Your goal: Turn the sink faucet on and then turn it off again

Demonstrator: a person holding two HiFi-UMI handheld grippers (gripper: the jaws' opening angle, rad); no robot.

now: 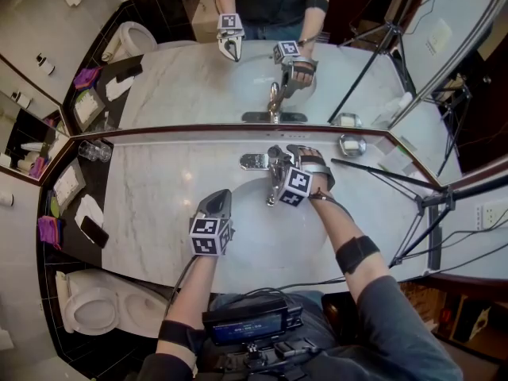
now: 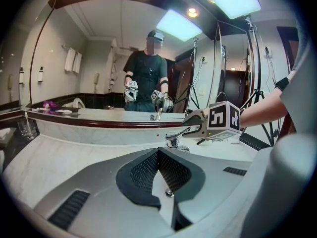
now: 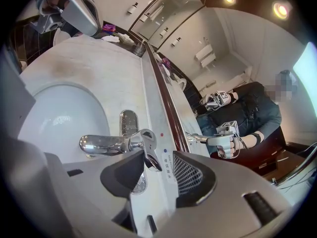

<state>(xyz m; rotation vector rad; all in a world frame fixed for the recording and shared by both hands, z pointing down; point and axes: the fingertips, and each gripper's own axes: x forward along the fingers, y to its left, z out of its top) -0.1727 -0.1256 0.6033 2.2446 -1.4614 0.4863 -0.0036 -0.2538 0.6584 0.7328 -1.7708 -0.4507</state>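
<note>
The chrome faucet (image 1: 266,163) stands at the back of the white basin (image 1: 254,213), and no water shows. In the right gripper view the faucet (image 3: 116,144) has its spout over the basin (image 3: 54,118). My right gripper (image 3: 156,165) is open and straddles the rear of the faucet's lever. One dark pad is close against the chrome, while the other pad stands apart from it. In the head view the right gripper (image 1: 279,173) reaches in from the right. My left gripper (image 1: 216,201) hovers over the basin's front, shut and empty, and its tips (image 2: 157,153) point toward the faucet (image 2: 173,140).
A mirror (image 1: 238,70) runs along the back of the marble counter (image 1: 151,213). Drinking glasses (image 1: 95,150) stand at the far left and a soap dish (image 1: 352,144) at the right. A tripod (image 1: 429,205) leans in at the right, and a toilet (image 1: 91,308) sits lower left.
</note>
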